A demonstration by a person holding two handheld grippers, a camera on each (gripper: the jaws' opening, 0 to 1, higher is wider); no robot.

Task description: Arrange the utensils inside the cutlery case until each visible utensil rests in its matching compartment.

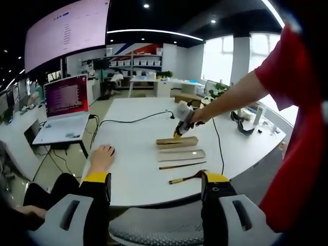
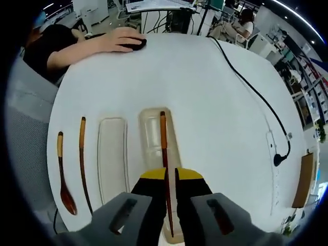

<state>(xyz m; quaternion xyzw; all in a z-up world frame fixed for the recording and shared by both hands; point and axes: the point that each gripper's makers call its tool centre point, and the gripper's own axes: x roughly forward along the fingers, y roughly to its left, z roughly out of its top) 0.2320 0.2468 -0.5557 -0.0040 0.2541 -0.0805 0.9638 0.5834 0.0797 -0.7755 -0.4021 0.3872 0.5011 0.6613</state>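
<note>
Over the pale open cutlery case at six o'clock in the right gripper view, we hold our right gripper with its yellow-tipped jaws pinched on a slim brown chopstick lying along the case; its lid, the second chopstick and the dark wooden spoon wait on the white table toward nine o'clock. If we loosen while the stick sits skewed, we judge it could ride the rim and roll out. Only the left gripper view gives the side-on scene, where our left gripper hangs off the table edge, jaws spread and empty, and the laptop sits at ten o'clock.
</note>
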